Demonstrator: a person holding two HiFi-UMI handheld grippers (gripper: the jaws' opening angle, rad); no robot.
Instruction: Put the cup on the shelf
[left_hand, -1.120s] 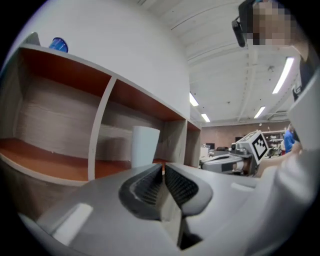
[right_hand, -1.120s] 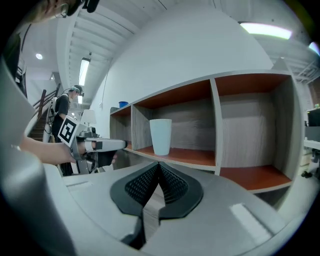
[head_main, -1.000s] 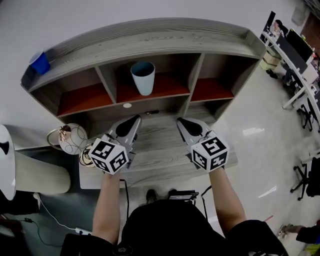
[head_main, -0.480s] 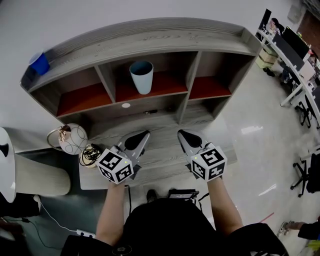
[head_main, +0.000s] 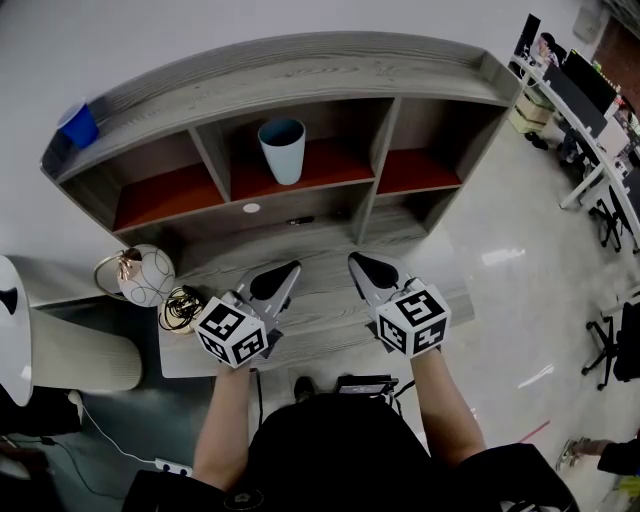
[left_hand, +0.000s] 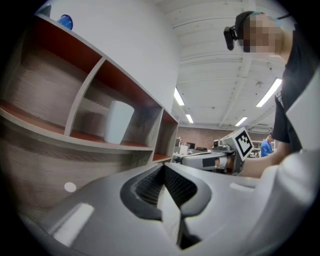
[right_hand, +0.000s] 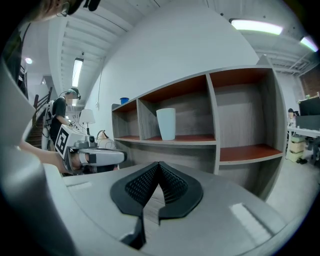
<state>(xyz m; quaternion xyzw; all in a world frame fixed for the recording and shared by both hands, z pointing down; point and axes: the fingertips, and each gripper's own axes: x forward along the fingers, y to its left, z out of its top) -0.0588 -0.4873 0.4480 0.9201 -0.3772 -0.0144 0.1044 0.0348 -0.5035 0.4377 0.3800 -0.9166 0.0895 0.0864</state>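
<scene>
Blue container: stands at the left end of the top board of the shelf. It is not engaged by either gripper.

Left gripper: jaws closed pad to pad, with nothing between them. It hovers over the desk board in front of the shelf, near that board's front edge and well apart from the cup.

Cup: pale, upright, open end up. It stands on the red-brown board of the middle compartment, toward the front edge and clear of both dividers. Nothing touches it.

Right gripper: jaws closed and empty. It is level with the left gripper over the same desk board, pointing toward the shelf.

Task status, judged from this layout: placement appears complete, because the cup rests on the shelf and both grippers are free of it. No step appears to be left beyond keeping the grippers away from the shelf.
</scene>
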